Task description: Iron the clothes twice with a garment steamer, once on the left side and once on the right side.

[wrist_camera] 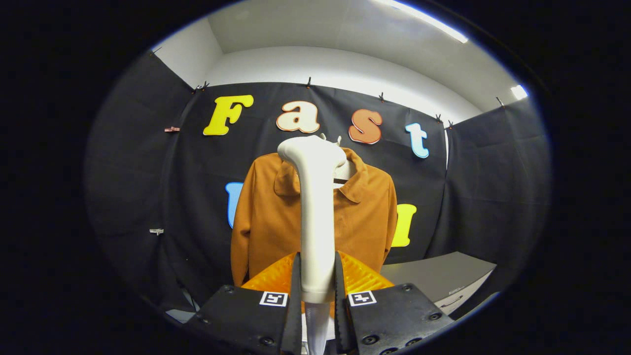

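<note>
Gripper view, starting nearest: the claw sits closed on the handle of the garment steamer, one finger pressed against each side of the white shaft. Each finger's block carries a small square black-and-white marker near the handle. A paler, narrower part of the steamer runs down between the fingers below the grip.

From the fingers the steamer handle rises straight up — a smooth white column that widens and bends at the top into a rounded head. That head stands in front of the collar of the shirt and covers the middle of it.

Beyond the fingers hangs the shirt, an orange-brown long-sleeved one with a turned-down collar, on a hanger whose pale hook shows just past the steamer's head. The shirt faces the camera, sleeves hanging down at both sides, its front split from sight by the handle. Whether the steamer's head touches the cloth cannot be told from this angle.

Beside the shirt's lower hem, on one side, a grey surface juts out — it looks like the top of a low cabinet. Behind everything hangs the booth's black cloth wall, clipped along its upper edge, with a white wall and ceiling above.
</note>
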